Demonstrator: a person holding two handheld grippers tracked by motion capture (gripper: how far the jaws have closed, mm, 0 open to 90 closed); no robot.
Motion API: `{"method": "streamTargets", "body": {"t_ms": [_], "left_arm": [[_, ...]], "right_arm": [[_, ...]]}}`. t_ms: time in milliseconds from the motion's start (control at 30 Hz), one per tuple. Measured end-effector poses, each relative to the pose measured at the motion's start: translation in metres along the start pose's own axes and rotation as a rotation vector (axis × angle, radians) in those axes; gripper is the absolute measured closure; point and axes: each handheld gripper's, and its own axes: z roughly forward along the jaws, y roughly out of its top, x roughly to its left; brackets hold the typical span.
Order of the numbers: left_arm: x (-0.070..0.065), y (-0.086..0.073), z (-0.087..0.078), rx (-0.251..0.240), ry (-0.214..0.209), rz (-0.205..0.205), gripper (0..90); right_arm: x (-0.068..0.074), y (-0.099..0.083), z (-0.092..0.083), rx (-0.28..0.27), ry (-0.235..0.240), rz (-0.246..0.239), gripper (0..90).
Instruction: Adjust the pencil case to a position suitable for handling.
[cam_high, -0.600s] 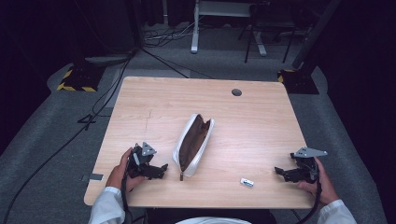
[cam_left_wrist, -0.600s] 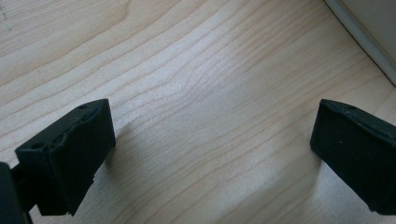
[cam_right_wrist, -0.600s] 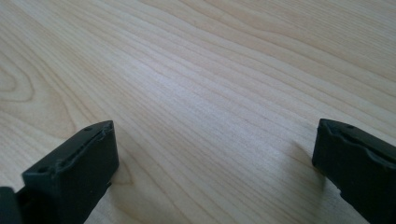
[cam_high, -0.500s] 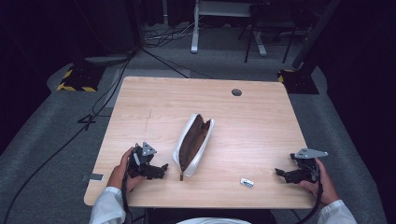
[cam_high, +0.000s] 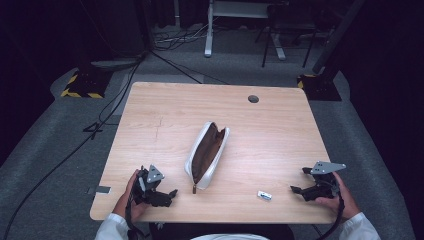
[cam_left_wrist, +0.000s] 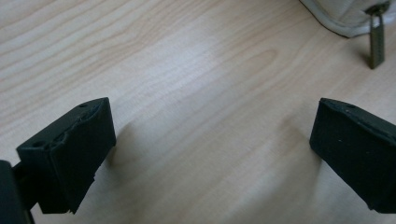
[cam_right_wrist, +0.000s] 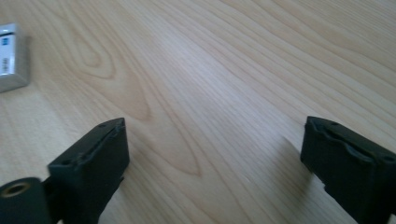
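left tongs (cam_left_wrist: 212, 154) wide open, right tongs (cam_right_wrist: 219, 168) likewise, empty

**Hidden, cropped or unreadable items**

- Small white object (cam_high: 264, 195): in the high view we find it too small to identify. In the right gripper view (cam_right_wrist: 10, 58) the left edge crops it, and we cannot read its blue marking.
- Pencil case (cam_high: 206, 155): we cannot make out anything within its dark brown interior. In the left gripper view only a pale corner (cam_left_wrist: 343, 16) and the zipper pull (cam_left_wrist: 376, 39) enter, cropped at the top edge.
- Left hand (cam_high: 127, 200) and right hand (cam_high: 342, 200): we see their sleeves cut off by the bottom edge.
- Background beyond the table (cam_high: 280, 125): too dark for us to itemise.
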Motion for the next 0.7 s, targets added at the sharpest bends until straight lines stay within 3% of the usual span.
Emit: {"method": "streamTargets", "body": {"t_ms": [133,200,233,333,467,633,700], "left_arm": [[-0.012,0.001,0.002,0.000,-0.038,0.032,0.2],[-0.017,0.003,0.002,0.006,-0.048,0.057,0.2],[-0.020,0.004,0.004,0.001,-0.051,0.050,0.2],[-0.021,0.005,0.004,0.001,-0.061,0.066,0.6],[-0.021,0.005,0.005,0.000,-0.067,0.068,0.6],[-0.019,0.012,0.011,0.000,-0.075,0.082,0.9],[-0.016,0.016,0.014,-0.006,-0.064,0.069,1.5]], "right_arm": [[0.010,0.004,0.003,-0.015,0.048,-0.037,16.7],[0.016,0.005,0.002,-0.014,0.073,-0.082,19.7],[0.020,0.005,0.002,-0.018,0.090,-0.107,21.0],[0.034,0.007,0.003,-0.021,0.159,-0.148,25.8],[0.058,0.015,0.010,-0.019,0.205,-0.200,28.3],[0.076,0.022,0.018,-0.031,0.213,-0.208,34.8],[0.080,0.024,0.020,-0.041,0.212,-0.211,37.7]]}}
